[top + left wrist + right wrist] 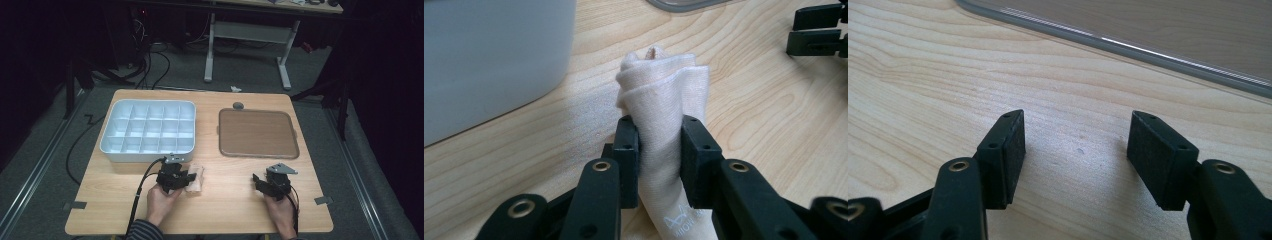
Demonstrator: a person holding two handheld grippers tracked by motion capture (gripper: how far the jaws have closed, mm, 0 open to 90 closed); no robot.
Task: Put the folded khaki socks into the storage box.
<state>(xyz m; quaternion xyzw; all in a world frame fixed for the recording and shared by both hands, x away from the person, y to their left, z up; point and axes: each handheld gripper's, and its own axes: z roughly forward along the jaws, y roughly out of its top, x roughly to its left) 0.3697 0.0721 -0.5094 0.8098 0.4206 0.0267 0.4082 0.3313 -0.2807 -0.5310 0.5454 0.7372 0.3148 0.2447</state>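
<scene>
Left hand-held gripper: pinching the rolled cream cloth, lower centre.
Right hand-held gripper: hovering wide apart, gripping nothing, over the bench.

My kit: left gripper and right gripper, both black, each with two flat-padded jaws, brass-ringed pivot holes, small screws, a grey three-cornered top plate, a trailing black cable; my striped sleeve, lower left.

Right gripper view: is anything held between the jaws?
No, the right gripper stands open, with bare wooden table between its pads.
</scene>
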